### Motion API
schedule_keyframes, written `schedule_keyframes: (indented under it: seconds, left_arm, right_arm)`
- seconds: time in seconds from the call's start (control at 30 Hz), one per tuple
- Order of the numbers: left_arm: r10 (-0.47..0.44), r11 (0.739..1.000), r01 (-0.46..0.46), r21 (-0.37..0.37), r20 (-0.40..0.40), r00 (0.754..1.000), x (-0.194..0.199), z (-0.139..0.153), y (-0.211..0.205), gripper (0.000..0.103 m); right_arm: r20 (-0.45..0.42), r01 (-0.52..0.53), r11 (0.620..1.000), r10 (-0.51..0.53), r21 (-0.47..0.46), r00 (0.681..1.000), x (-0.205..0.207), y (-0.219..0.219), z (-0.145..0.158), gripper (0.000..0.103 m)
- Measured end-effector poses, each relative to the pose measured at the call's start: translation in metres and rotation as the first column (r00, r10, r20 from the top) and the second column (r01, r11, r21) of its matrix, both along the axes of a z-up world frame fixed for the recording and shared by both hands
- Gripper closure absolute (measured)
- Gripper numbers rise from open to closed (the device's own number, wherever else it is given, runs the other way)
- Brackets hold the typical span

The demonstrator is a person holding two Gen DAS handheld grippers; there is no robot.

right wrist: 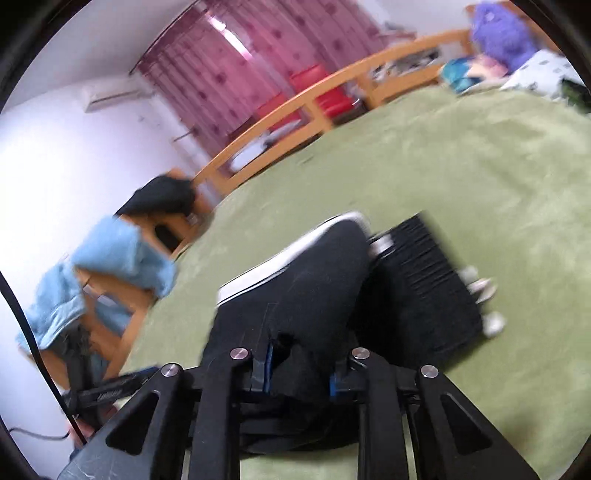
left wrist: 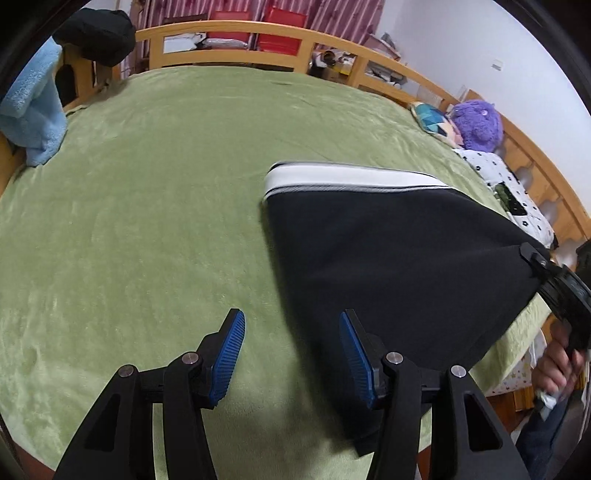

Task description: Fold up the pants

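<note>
The black pants [left wrist: 388, 266] with a white side stripe lie folded on the green bedcover [left wrist: 147, 206], right of centre. My left gripper [left wrist: 291, 354] is open and empty, its blue pads [left wrist: 227, 363] hovering just above the cover at the pants' left edge. My right gripper [left wrist: 532, 258] grips the pants' right corner. In the right wrist view, my right gripper [right wrist: 299, 369] is shut on bunched black fabric of the pants [right wrist: 306, 280], lifting it. The ribbed black waistband [right wrist: 424, 280] lies to its right. That view is blurred.
A wooden bed rail [left wrist: 236, 29] runs around the far sides. A light blue towel [left wrist: 33, 110] and a black garment [left wrist: 99, 33] hang at the left. A purple plush toy [left wrist: 478, 125] and a patterned pillow [left wrist: 509, 184] lie at the right.
</note>
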State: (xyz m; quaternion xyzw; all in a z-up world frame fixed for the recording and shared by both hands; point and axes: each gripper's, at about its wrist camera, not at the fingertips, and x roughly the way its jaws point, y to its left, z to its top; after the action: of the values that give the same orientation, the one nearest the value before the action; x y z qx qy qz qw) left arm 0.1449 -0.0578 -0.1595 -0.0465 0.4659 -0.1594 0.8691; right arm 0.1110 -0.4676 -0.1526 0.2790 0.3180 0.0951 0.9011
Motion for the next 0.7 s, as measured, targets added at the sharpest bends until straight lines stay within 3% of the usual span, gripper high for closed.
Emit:
schedule_keyframes:
  seconds: [0.07, 0.13, 0.2, 0.23, 0.37, 0.47, 0.53, 0.6, 0.7]
  left_arm:
    - [-0.023, 0.999, 0.023, -0.046, -0.006, 1.0, 0.0, -0.002, -0.001, 0.05]
    - [-0.054, 0.994, 0.051, -0.092, -0.025, 0.998, 0.001, -0.007, -0.004, 0.049]
    - [-0.078, 0.99, 0.071, -0.122, -0.049, 0.996, 0.007, -0.011, -0.012, 0.048]
    - [-0.097, 0.987, 0.087, -0.138, -0.067, 0.993, 0.008, -0.016, -0.017, 0.048]
    - [-0.163, 0.971, 0.138, -0.193, -0.118, 0.98, 0.009, -0.031, -0.042, 0.045]
    - [-0.183, 0.979, 0.168, -0.113, -0.138, 0.973, -0.003, -0.05, -0.065, 0.042]
    - [-0.183, 0.983, 0.18, -0.035, -0.134, 0.974, -0.013, -0.061, -0.075, 0.042]
    - [-0.181, 0.983, 0.177, -0.045, -0.112, 0.977, -0.02, -0.066, -0.074, 0.041]
    - [-0.2, 0.977, 0.187, -0.098, -0.154, 0.968, -0.014, -0.068, -0.065, 0.038]
  right_arm:
    - [-0.048, 0.064, 0.998, -0.064, -0.012, 0.997, -0.001, -0.023, -0.02, 0.082]
    - [-0.167, 0.089, 0.995, -0.094, -0.035, 0.982, 0.006, -0.037, -0.051, 0.077]
    - [-0.265, 0.079, 0.997, -0.083, -0.024, 0.961, 0.004, -0.042, -0.078, 0.049]
    - [-0.284, 0.07, 0.997, -0.076, -0.031, 0.956, -0.001, -0.044, -0.08, 0.043]
    - [-0.188, 0.124, 0.987, -0.141, -0.097, 0.972, -0.022, -0.051, -0.045, 0.041]
    - [-0.122, 0.141, 0.987, -0.15, -0.082, 0.981, -0.02, -0.051, -0.033, 0.041]
    - [-0.148, 0.119, 0.987, -0.135, -0.11, 0.98, -0.009, -0.041, -0.042, 0.041]
    - [-0.224, 0.093, 0.979, -0.134, -0.184, 0.965, 0.003, -0.036, -0.067, 0.045]
    - [-0.257, 0.128, 0.988, -0.145, -0.082, 0.956, -0.002, -0.049, -0.093, 0.045]
